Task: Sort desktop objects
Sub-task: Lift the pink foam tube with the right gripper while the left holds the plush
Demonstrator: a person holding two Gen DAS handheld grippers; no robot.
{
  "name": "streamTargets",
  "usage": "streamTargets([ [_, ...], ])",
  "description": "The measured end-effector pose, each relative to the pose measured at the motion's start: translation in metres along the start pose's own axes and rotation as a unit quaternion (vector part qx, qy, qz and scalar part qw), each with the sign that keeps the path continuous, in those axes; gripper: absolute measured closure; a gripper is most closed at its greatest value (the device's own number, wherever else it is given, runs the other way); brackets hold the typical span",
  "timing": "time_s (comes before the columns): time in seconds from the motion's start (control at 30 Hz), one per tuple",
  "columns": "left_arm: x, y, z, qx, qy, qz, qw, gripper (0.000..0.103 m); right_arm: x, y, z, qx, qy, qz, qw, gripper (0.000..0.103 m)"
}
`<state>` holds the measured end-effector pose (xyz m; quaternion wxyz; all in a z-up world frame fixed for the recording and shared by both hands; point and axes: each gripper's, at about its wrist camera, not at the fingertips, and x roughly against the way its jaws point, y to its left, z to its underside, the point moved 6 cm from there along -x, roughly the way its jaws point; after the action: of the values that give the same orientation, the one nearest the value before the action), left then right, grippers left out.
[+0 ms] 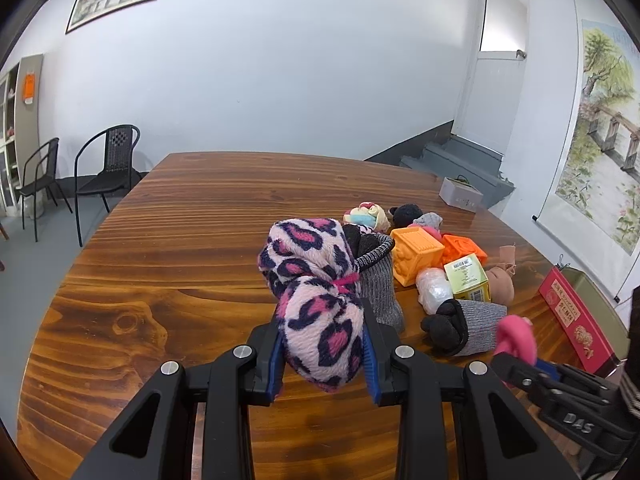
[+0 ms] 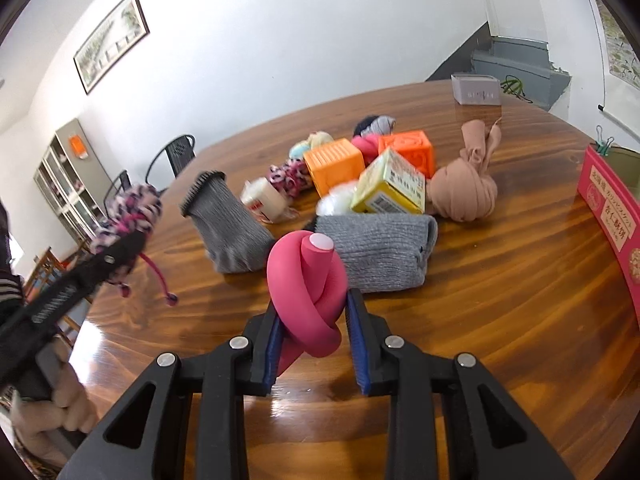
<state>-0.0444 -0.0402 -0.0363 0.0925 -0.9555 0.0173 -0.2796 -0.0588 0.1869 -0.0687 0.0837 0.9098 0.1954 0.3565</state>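
Currently both claws are loaded. Left claw (image 1: 324, 354), bottom centre of the left wrist view: blue pads pressed against the sides of a leopard-print fuzzy sock bundle (image 1: 316, 300), pink and navy on pale pink, tied at its waist with a pink cord. Bundle held clear above the desk (image 1: 180, 240).

Right claw (image 2: 314, 338), bottom centre of the right wrist view: clamped on a knotted pink foam tube (image 2: 306, 284), one cut end facing the lens. Tube held off the desk surface.

Pile of things, centre to upper right of the right wrist view:
- grey sock (image 2: 228, 224) standing on its end, dark cuff up, left of centre.
- second grey sock (image 2: 384, 252) lying flat just behind the pink tube.
- yellow carton (image 2: 390, 186) tilted, touching the flat sock's far edge.
- two orange cubes (image 2: 334, 166), side by side behind the carton.
- tan stocking ball (image 2: 466, 190) with knotted tail up, right of the carton.
- smaller leopard-print roll (image 2: 290, 176) left of the cubes.
- white crinkled wad (image 2: 336, 202) between cube and carton.

Red box (image 2: 610, 216) with gold print at right edge of frame. Grey box (image 2: 476, 90) far back on the desk, well apart from the pile. Black chairs (image 1: 108, 172) at middle left of the left wrist view.
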Motion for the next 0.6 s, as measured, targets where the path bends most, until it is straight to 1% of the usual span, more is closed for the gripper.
streamTargets([
  [0.2,0.001,-0.001,0.000,-0.005,-0.005,-0.007,1.0000,0.070,0.011,0.004,0.003,0.000,-0.007,-0.005,1.000,0.071],
  [0.4,0.000,-0.005,0.002,-0.012,-0.004,-0.008,0.9999,0.070,-0.001,0.017,-0.003,0.002,0.001,-0.007,1.000,0.071],
  [0.6,-0.004,-0.005,0.004,-0.018,-0.002,-0.016,0.9997,0.070,-0.003,0.028,-0.004,0.008,0.001,-0.014,1.000,0.071],
])
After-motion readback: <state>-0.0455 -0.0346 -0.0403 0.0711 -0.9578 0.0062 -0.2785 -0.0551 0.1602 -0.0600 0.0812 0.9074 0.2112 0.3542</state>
